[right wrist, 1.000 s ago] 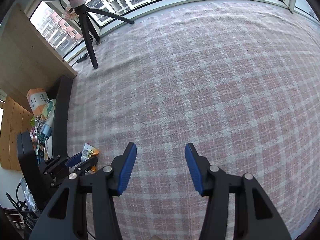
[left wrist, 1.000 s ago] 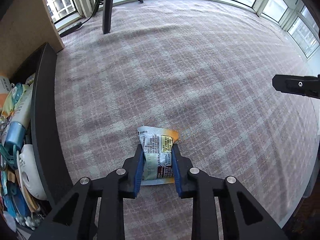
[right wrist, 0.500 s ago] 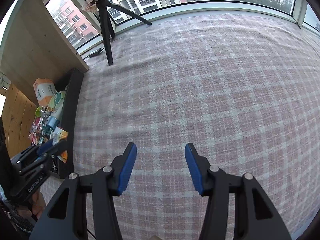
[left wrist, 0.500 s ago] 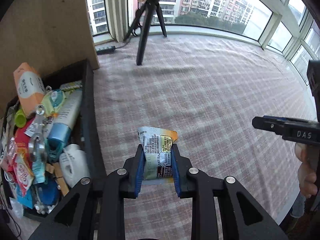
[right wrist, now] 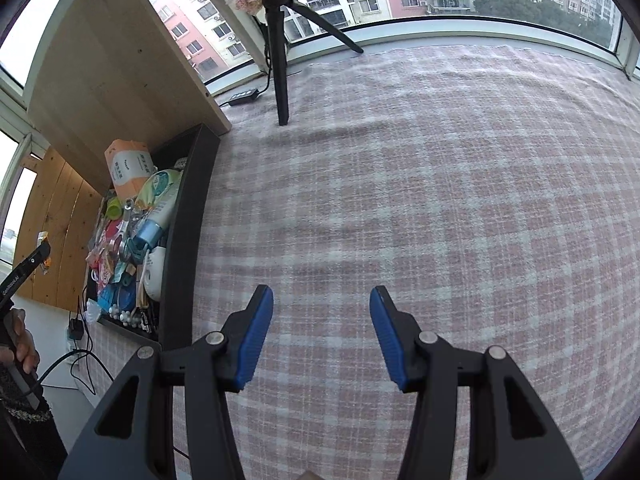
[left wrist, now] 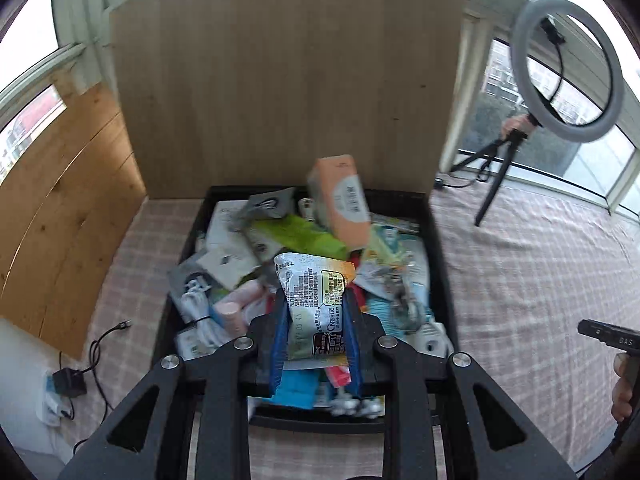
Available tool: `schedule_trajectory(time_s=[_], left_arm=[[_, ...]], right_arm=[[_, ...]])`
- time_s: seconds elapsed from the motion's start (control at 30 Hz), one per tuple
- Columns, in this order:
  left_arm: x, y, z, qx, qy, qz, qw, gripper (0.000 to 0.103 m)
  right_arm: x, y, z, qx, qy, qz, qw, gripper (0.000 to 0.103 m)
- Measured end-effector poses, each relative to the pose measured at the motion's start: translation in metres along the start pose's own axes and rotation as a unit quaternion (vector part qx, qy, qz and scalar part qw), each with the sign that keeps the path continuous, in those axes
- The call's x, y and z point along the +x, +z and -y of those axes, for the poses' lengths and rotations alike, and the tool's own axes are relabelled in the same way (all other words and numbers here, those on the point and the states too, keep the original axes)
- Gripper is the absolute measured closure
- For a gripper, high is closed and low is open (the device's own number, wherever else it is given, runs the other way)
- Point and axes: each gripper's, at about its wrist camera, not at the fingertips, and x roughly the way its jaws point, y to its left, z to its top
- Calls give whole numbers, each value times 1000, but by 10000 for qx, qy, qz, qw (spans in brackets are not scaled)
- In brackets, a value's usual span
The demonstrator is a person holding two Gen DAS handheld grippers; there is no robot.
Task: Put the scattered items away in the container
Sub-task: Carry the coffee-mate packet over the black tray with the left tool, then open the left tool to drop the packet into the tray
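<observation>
My left gripper (left wrist: 314, 304) is shut on a silver and orange snack packet (left wrist: 316, 300) and holds it above the black container (left wrist: 440, 264), which is full of several packets, tubes and boxes. In the right wrist view the container (right wrist: 188, 216) lies at the left on the plaid carpet, and the left gripper's tip (right wrist: 38, 254) shows at the far left edge. My right gripper (right wrist: 322, 328) is open and empty above bare carpet, well right of the container.
A wooden board (left wrist: 288, 72) stands behind the container. A ring light on a tripod (left wrist: 568, 64) stands to the right, its leg (right wrist: 280, 68) near the window. Cables and a charger (left wrist: 70, 380) lie left of the container.
My left gripper has swung left with the packet, from over the carpet to directly above the container. The right gripper has stayed open and nearly still.
</observation>
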Motion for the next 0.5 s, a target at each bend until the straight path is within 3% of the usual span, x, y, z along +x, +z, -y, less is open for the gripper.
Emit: schedule_trajectory(time_s=[0.1, 0.2, 0.3, 0.5], left_arm=[[4, -4, -35, -292, 137, -100, 9994, 79], [13, -7, -53, -445, -43, -165, 9989, 77], [17, -8, -64, -659, 225, -98, 9975, 65], [19, -11, -71, -803, 218, -60, 9965, 65]], right_arm=[[3, -2, -12, -122, 0, -36, 9999, 53], [4, -4, -21, -226, 34, -72, 9997, 53], [5, -7, -27, -287, 86, -108, 9995, 53], [2, -9, -28, -247, 123, -110, 9996, 53]])
